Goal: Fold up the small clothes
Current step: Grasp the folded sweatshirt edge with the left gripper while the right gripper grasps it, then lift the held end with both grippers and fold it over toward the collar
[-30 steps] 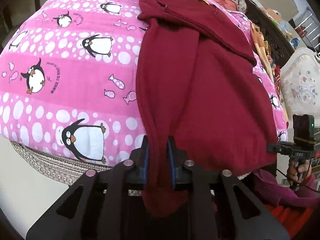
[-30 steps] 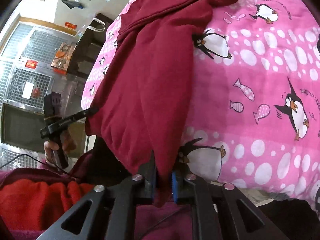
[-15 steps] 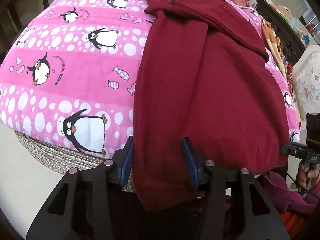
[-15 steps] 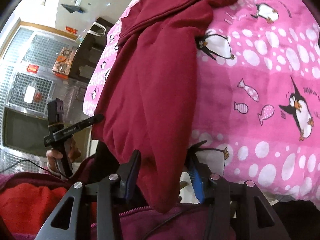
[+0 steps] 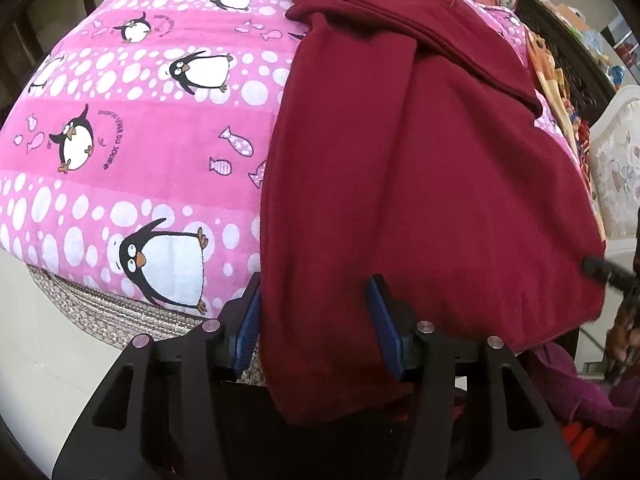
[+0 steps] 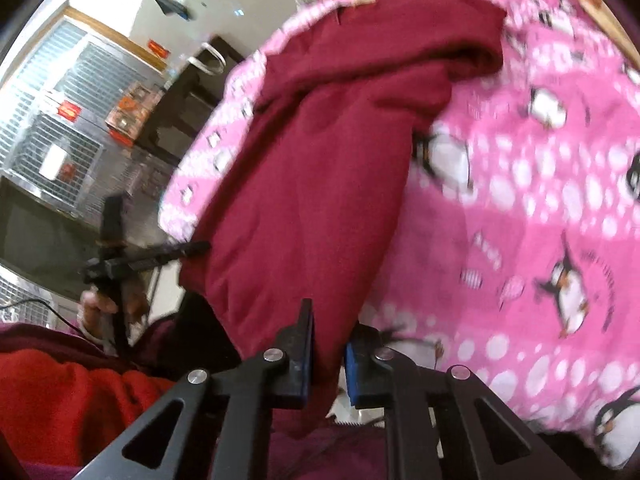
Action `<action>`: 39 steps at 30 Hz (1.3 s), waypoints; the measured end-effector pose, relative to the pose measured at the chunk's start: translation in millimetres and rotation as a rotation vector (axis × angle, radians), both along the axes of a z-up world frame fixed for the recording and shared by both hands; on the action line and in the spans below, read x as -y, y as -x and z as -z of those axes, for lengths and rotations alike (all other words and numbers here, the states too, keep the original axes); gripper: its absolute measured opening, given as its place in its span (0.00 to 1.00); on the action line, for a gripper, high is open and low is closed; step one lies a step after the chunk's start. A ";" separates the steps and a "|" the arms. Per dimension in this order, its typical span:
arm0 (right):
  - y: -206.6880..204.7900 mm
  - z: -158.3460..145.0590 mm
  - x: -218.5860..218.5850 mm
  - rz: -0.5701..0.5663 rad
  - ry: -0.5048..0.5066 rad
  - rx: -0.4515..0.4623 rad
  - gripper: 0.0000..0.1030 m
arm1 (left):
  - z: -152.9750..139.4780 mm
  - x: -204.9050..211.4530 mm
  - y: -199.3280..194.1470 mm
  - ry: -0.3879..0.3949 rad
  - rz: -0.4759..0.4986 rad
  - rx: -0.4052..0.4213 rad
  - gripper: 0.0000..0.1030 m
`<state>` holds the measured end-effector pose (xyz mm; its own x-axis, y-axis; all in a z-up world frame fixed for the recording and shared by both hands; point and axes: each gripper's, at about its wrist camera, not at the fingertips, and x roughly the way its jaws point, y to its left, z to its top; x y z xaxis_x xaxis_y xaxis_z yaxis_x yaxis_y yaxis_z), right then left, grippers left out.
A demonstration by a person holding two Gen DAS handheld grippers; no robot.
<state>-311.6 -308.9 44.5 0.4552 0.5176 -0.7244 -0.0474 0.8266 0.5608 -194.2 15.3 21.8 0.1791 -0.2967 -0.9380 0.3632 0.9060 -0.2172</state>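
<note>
Seemingly midway, the dark red fleece garment [image 5: 420, 184] lay lengthwise-folded on the pink penguin-print bed quilt [image 5: 132, 132], hem overhanging, left claw [image 5: 316, 320] apart around it, right claw [image 6: 327, 354] nearly together on its corner (crosswise fold remaining).

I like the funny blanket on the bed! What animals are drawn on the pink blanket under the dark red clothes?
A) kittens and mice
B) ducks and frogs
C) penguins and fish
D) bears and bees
C: the pink blanket shows black-and-white penguins with orange beaks and small striped fish among white dots, right beside the dark red garment lying on it.
</note>
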 end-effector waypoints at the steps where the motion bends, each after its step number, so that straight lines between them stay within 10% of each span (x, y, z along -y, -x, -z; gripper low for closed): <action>1: -0.9 -1.2 3.9 0.011 -0.003 0.008 0.12 | 0.9 -0.5 0.2 0.004 0.002 -0.006 0.51; 13: -6.3 47.9 19.5 0.051 -0.137 -0.122 0.17 | 5.5 5.1 0.4 0.026 0.015 -0.047 0.66; 16: -6.7 32.1 20.7 0.022 -0.230 -0.075 0.16 | -3.8 5.5 -5.3 0.062 0.045 -0.060 0.17; 22: -22.6 -14.7 38.9 0.039 -0.433 0.110 0.14 | -47.7 4.9 -35.5 0.276 0.056 -0.059 0.13; 30: -94.5 -59.2 74.8 0.146 -0.435 0.276 0.12 | -102.8 30.7 -132.4 0.407 0.006 0.072 0.13; 39: -217.9 -23.9 149.9 0.438 -0.357 0.194 0.12 | -90.7 95.3 -270.1 0.372 -0.055 0.136 0.13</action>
<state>-93.7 -458.8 68.4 0.7877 0.4481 -0.4227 0.1263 0.5541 0.8228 76.0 -80.0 112.4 0.3196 -0.5978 -0.7352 0.3643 0.7938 -0.4871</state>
